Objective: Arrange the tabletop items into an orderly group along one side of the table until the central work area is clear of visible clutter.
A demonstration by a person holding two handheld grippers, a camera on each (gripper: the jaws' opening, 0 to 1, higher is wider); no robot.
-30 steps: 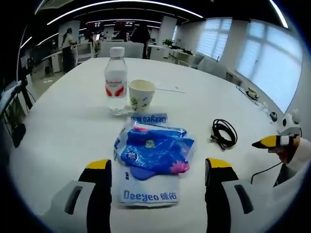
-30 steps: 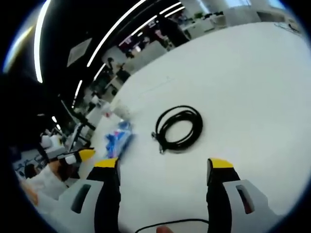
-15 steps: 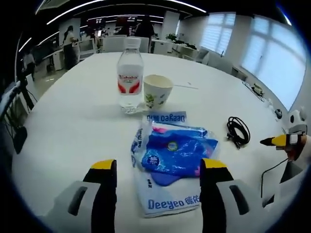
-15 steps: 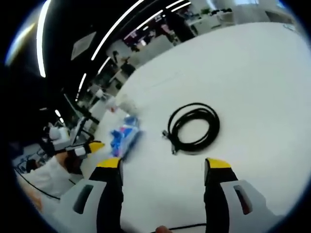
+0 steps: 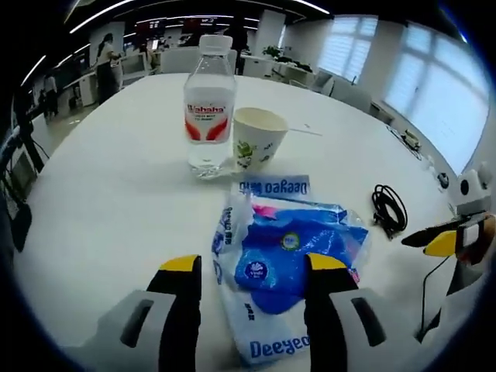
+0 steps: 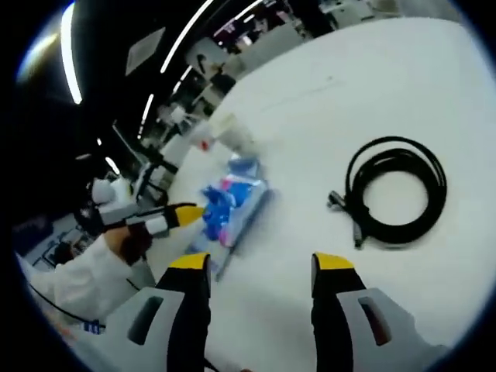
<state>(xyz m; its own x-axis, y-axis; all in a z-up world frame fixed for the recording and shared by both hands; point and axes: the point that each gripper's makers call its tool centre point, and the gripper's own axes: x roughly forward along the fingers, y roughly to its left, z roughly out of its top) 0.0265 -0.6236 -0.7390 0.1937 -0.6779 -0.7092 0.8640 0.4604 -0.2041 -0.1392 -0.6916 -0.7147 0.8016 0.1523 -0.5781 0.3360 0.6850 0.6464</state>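
Observation:
A blue plastic pack (image 5: 291, 252) printed "Deeyeo" lies on the white table (image 5: 101, 194), and its near end reaches in between the jaws of my open left gripper (image 5: 252, 267). Beyond it stand a clear water bottle (image 5: 209, 101) with a red label and a paper cup (image 5: 258, 138), side by side. A coiled black cable (image 5: 390, 209) lies to the right. The right gripper's yellow tip (image 5: 442, 242) comes in at the right edge. In the right gripper view, my open right gripper (image 6: 260, 263) hovers over bare table between the pack (image 6: 232, 203) and the cable (image 6: 395, 190); the left gripper (image 6: 174, 217) sits by the pack.
Office chairs and desks (image 5: 186, 58) stand past the table's far edge, with people among them. Windows (image 5: 434, 85) run along the right. A white sleeve (image 6: 85, 271) shows behind the left gripper. Bare tabletop (image 6: 372, 85) stretches beyond the cable.
The left gripper has come closer over the pack and its jaws stand a little narrower. The right gripper view has swung left, so the cable now sits further right in it.

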